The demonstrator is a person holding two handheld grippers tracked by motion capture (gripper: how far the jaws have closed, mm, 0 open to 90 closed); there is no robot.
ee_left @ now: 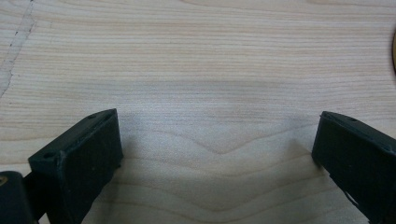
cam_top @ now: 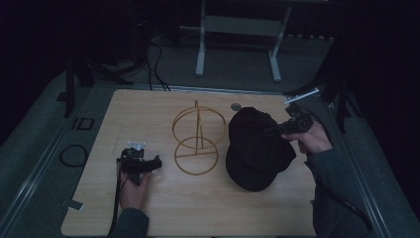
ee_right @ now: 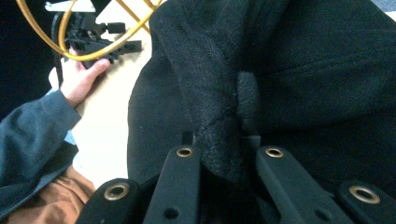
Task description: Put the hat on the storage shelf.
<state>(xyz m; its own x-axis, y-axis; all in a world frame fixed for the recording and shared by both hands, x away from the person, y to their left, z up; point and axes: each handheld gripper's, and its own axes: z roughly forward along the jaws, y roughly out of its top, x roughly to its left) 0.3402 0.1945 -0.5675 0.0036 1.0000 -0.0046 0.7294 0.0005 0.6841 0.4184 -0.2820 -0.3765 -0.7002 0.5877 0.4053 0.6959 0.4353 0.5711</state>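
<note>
Matt black cloth cap (cam_top: pixel 257 148), pale grained wood table (cam_top: pixel 148 208), perhaps glossy metal-wire stand (cam_top: pixel 197 136)

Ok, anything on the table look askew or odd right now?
Only the black fabric cap: the right gripper pinches a bunched fold of its crown, so the cap sits crumpled beside the upright yellow wire stand. The left gripper rests open over bare wood.

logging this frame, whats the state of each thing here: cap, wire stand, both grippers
black cap: on the table, a fold of its crown pinched and drawn up
wire stand: upright, bare, beside the cap
right gripper: shut on the cap's fabric
left gripper: open, nothing between its jaws, low over the table
</note>
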